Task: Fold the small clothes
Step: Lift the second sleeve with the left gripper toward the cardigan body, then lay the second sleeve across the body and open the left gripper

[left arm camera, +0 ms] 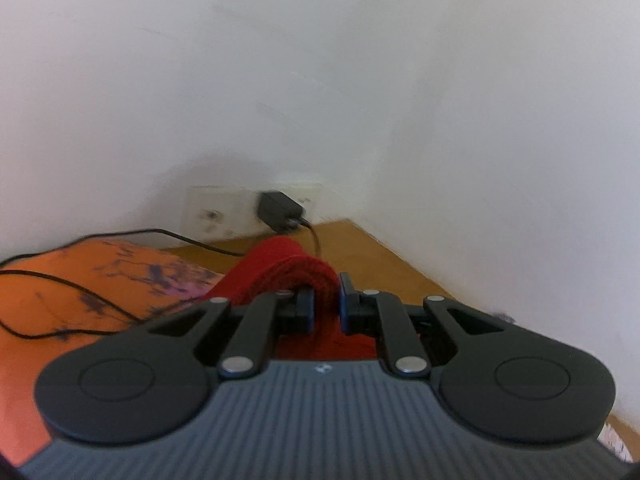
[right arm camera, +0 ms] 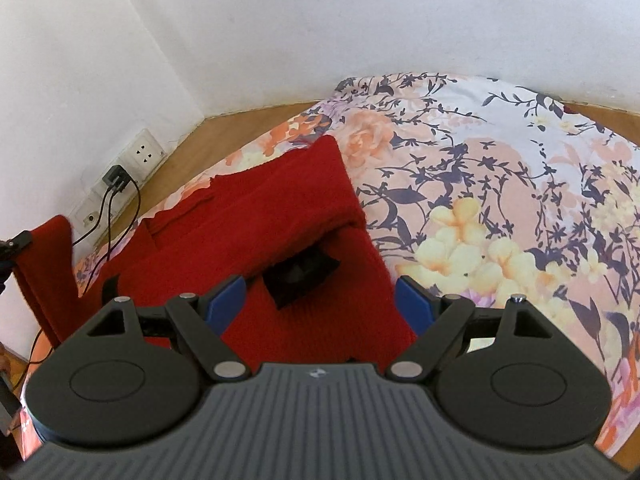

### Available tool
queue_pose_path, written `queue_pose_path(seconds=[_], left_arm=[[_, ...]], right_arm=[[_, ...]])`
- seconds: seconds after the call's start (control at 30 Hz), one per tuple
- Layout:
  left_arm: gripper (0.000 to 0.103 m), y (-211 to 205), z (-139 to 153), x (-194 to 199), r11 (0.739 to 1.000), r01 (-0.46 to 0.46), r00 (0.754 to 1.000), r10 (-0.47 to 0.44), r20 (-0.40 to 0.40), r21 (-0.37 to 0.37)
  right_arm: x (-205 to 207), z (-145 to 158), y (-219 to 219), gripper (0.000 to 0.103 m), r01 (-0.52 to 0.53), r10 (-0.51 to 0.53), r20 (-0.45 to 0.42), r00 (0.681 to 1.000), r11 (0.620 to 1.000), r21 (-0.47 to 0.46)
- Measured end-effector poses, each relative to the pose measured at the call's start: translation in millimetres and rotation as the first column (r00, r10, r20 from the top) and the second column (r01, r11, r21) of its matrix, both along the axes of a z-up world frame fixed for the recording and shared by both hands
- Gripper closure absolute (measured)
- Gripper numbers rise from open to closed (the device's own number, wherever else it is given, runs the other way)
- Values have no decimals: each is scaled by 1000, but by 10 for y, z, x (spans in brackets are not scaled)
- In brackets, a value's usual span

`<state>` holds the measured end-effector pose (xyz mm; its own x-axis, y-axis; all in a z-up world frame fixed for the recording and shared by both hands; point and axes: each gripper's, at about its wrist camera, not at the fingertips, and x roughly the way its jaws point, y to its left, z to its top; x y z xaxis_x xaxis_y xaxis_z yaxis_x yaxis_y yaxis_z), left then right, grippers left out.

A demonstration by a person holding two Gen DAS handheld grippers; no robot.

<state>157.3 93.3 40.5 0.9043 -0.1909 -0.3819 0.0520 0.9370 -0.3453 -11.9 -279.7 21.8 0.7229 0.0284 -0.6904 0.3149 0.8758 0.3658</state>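
Note:
A red knitted garment lies on the floral bedsheet, with one part folded over and a black patch showing under the fold. My right gripper hovers open just above the garment's near part, blue pads wide apart with nothing between them. My left gripper is shut on a bunched edge of the same red garment, lifted off the bed. In the right wrist view that raised red edge hangs at the far left beside the left gripper's tip.
White walls meet in a corner behind the bed. A wall socket panel holds a black charger with cables trailing over the sheet. A wooden bed frame edge runs along the wall.

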Motion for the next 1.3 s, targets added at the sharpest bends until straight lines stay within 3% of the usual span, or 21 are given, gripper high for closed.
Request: queue_pose_path(seconds=[0.47,0.77,0.97,1.03,1.3], left_arm=[[90,-836,-662,67,976,164,981,-146,-131,142],[84,-941,-971,65,965,218,955,-181,-234,143],[73,-902,-944,-3,969,221,949,-187,-254,111],[62,-887,-887,-57,969,222,947,-186,-262,112],[59,-720,-690,-321,973,183,954,-141,-264,141]], right_arm=[[280,-204,-105,16,-44,45,-44,998,998,34],[432,-313,-146,16,-74,78,-72,994,996,53],[579,-337,-94,16,-119,124,-74,989,991,68],[638,-320,-48,16,-144,149,-69,986,987,69],[919,-226,245,16,-270,273,-55,960,961,58]])
